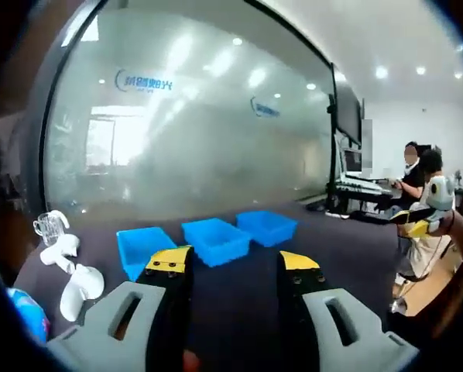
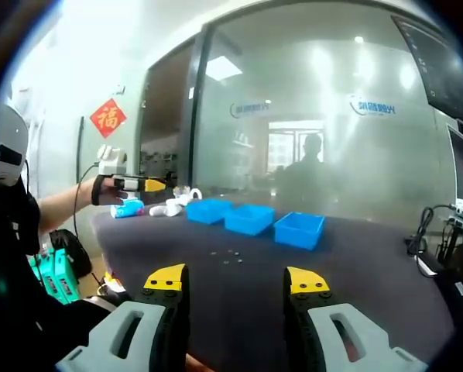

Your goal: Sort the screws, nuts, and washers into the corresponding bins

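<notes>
dark table (image 2: 355,256) spans both views | three blue bins (image 2: 249,218) stand in a row at its far side by the frosted glass wall (image 1: 200,132) | left gripper (image 1: 233,265) spread, holding nothing | right gripper (image 2: 235,280) spread, holding nothing | small fasteners (image 2: 230,253) lie loose on the tabletop, near the bins' front
</notes>
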Motion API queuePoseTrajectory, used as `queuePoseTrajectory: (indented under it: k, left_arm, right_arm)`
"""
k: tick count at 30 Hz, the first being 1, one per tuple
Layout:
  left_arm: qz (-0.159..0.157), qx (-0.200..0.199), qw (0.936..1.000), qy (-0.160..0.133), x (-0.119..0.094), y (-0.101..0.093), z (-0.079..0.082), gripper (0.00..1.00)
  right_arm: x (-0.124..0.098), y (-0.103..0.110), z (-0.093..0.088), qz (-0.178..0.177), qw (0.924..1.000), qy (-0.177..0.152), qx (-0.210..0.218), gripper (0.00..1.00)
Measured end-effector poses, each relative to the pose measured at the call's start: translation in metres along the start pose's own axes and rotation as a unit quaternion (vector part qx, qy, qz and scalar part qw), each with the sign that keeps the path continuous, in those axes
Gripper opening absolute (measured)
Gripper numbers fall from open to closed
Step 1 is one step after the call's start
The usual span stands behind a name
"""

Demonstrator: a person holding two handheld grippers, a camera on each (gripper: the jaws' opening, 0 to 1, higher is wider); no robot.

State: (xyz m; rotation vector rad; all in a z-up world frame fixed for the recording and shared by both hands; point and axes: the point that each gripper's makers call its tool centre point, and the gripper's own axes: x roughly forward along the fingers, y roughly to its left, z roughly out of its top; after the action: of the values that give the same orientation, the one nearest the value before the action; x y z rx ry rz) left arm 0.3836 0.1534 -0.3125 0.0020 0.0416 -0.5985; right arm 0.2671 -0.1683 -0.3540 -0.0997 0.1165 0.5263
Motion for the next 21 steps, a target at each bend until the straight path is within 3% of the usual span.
queuePoseTrajectory:
  k: [5,14,21]
  left_arm:
    - [-0.037,0.009,0.9991,0.019,-0.025,-0.022,-0.011,0.40]
    - [-0.051,0.018,0.9983,0.023,-0.057,-0.035,-0.015,0.41]
    - [-0.069,0.016,0.9969,0.036,-0.064,-0.046,-0.023,0.41]
  right_arm:
    - [0.001,0.002,0.000,0.002,1.0000,-0.002,0.000,0.44]
    - [0.000,0.000,-0.001,0.001,1.0000,-0.002,0.001,0.44]
    - [0.004,0.001,-0.005,0.005,1.0000,0.004,-0.002,0.44]
